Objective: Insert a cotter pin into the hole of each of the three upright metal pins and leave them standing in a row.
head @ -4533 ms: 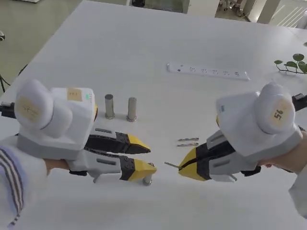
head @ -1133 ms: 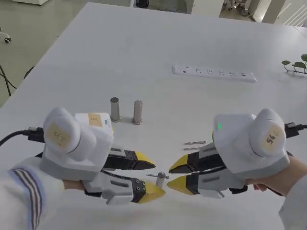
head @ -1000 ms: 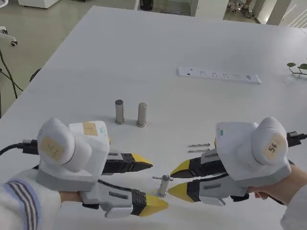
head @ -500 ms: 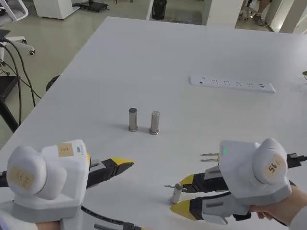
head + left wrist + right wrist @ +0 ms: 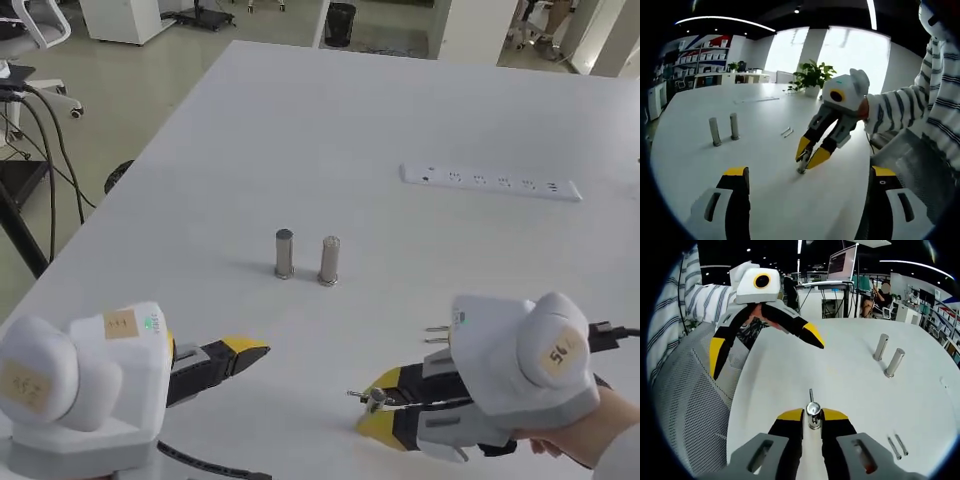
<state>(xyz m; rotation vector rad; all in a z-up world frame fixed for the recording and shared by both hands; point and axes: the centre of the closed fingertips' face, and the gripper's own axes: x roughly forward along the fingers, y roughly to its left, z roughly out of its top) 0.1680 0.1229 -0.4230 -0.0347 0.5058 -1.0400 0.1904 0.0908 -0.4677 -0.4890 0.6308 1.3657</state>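
A short metal pin [image 5: 813,416] stands upright between the yellow-tipped fingers of my right gripper [image 5: 812,415], which is shut on it. A thin cotter pin [image 5: 810,394] sticks out sideways through its top. In the head view this pin [image 5: 376,397] is at the front right, in the right gripper [image 5: 378,402]. Two bare metal pins [image 5: 284,253] [image 5: 329,260] stand side by side mid-table. My left gripper [image 5: 765,349] is wide open and holds nothing, off to the left of the held pin; its upper finger [image 5: 240,350] shows in the head view.
Two loose cotter pins [image 5: 895,445] lie on the white table just right of my right gripper. A white power strip [image 5: 490,183] lies at the back right. The table's left edge [image 5: 130,175] drops to a floor with cables.
My left gripper has pulled back left, away from the pin with the cotter pin in it. My right gripper has shut on that pin. The head camera has tilted up.
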